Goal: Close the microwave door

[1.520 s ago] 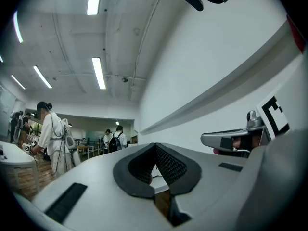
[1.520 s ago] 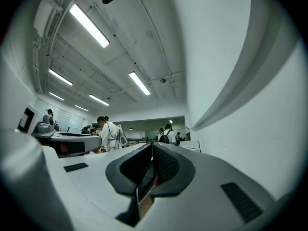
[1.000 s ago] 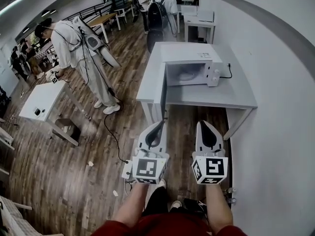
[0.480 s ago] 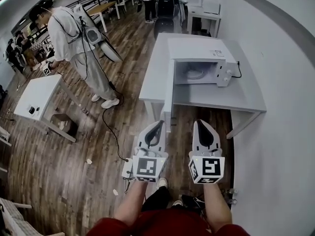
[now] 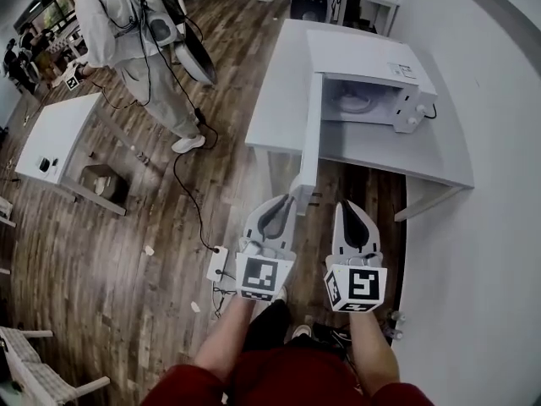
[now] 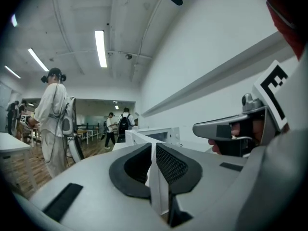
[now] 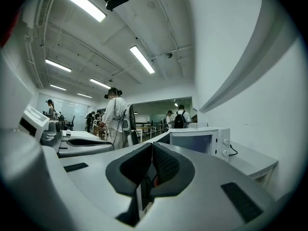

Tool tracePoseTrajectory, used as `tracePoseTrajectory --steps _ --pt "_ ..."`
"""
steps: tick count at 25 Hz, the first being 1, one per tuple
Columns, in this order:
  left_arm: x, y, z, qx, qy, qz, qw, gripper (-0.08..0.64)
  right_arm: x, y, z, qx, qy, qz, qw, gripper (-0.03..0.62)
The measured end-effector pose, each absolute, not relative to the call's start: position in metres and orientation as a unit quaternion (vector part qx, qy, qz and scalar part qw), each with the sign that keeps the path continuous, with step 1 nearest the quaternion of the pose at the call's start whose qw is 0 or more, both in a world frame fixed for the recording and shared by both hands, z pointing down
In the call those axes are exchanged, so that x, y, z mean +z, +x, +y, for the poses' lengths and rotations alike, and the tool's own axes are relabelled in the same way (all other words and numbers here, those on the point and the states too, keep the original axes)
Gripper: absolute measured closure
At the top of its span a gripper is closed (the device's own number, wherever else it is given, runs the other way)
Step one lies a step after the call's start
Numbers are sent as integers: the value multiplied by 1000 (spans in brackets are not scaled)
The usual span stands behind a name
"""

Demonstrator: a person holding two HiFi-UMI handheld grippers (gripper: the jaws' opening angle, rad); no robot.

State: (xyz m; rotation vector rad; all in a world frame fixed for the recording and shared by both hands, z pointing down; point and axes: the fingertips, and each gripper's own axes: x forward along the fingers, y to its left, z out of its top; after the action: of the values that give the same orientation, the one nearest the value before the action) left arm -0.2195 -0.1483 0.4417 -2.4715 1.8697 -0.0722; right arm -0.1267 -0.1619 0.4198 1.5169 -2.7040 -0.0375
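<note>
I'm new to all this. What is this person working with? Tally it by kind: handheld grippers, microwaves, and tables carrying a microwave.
Grippers: 2, the left gripper and the right gripper, both shut with nothing held.
Microwave: 1, with its door open.
Table under it: 1.
Total: 4.

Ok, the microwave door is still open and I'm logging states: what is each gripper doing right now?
Left gripper: closed, holding nothing.
Right gripper: closed, holding nothing.
</note>
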Motion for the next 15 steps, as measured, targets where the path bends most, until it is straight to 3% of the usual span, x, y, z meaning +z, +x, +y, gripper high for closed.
tracePoseTrajectory --steps 6,9,15 --pt "477 -221 -162 -46 -840 541 22 520 439 -131 -180 1 494 -869 37 565" --pt "489 -224 -170 -59 -858 510 18 425 445 -136 -186 3 493 -869 44 565" --pt "506 -221 -183 -76 -897 435 10 370 458 -145 -194 8 491 -869 59 565"
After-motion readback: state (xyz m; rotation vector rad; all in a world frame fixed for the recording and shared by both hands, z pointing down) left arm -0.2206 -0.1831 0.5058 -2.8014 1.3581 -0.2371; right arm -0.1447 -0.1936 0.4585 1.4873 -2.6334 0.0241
